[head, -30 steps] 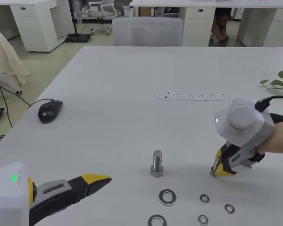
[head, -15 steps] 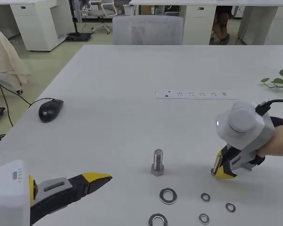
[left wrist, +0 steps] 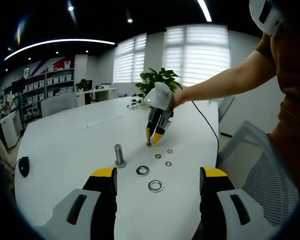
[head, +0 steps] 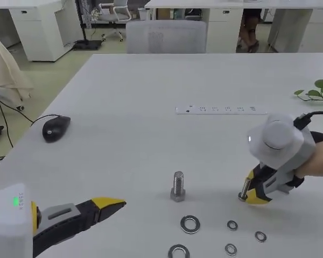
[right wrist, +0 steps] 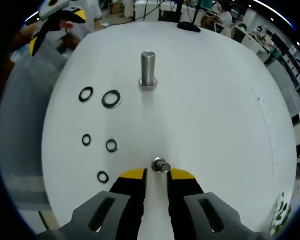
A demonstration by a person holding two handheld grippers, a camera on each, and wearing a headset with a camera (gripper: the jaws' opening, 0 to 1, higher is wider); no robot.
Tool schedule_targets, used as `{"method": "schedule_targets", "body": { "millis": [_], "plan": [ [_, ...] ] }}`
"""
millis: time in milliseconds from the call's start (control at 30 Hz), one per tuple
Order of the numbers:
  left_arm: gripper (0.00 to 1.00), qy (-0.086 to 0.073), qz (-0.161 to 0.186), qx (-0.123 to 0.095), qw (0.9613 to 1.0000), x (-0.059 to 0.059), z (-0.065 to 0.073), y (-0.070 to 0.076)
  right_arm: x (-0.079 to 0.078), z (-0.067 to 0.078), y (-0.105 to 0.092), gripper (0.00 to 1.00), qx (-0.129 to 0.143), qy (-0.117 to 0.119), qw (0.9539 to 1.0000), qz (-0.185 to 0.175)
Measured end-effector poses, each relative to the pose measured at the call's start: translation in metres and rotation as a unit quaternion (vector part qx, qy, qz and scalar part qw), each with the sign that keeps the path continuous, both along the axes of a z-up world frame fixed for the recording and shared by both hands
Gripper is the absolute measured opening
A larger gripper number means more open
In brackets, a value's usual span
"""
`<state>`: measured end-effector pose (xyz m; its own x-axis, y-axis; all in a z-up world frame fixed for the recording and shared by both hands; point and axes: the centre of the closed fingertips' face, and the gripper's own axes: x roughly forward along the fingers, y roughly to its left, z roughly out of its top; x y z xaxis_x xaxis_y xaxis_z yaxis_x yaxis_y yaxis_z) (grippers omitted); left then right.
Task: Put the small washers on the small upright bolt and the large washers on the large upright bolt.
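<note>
My right gripper (head: pixel 248 194) is tipped down to the table (head: pixel 124 140), with its yellow jaws drawn close and a narrow gap between them. The small bolt (right wrist: pixel 161 165) stands upright right at their tips. I cannot tell whether the jaws are pinching it or just flanking it.

My left gripper (left wrist: pixel 159 172) hangs over the near left part of the table. Its jaws are spread wide and hold nothing. In the head view its yellow tip points toward the middle of the table, well short of the parts.

The large bolt (head: pixel 177 186) stands upright on its head between the two grippers, apart from both. Just in front of it, toward me, lie two large washers (head: pixel 190 224), flat and close together.

To their right, three small washers (head: pixel 232 226) lie flat in a loose cluster, near the right gripper but not touching it. No washer is on either bolt.

Farther out, a power strip (head: pixel 222 109) lies across the table, a black mouse (head: pixel 56 128) sits at the left edge, and plant leaves (head: pixel 317 91) show at the right edge.
</note>
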<state>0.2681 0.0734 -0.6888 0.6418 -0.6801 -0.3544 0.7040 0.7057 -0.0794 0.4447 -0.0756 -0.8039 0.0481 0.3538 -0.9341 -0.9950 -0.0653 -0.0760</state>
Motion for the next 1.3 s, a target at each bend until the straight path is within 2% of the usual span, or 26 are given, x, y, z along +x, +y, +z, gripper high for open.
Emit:
{"method": "schedule_targets", "body": {
  "millis": [433,833,1000,1300],
  "plan": [
    [0.67,-0.007,-0.007,0.003,1.0,-0.001,0.005,-0.004,-0.007,0.007,-0.013,0.16,0.002,-0.004,0.9999,-0.013],
    [0.67,-0.012,-0.014,0.002,0.9998,-0.002,0.009,-0.011,-0.029,0.015,-0.02,0.16,0.015,-0.003,0.9998,-0.012],
    [0.67,-0.013,-0.016,0.001,0.9998,-0.003,0.009,-0.013,-0.045,0.013,-0.022,0.16,0.019,0.003,0.9998,-0.005],
    [0.67,-0.015,-0.017,0.001,0.9997,-0.003,0.01,-0.013,-0.066,-0.001,-0.022,0.18,0.016,0.023,0.9996,0.004]
  ]
}}
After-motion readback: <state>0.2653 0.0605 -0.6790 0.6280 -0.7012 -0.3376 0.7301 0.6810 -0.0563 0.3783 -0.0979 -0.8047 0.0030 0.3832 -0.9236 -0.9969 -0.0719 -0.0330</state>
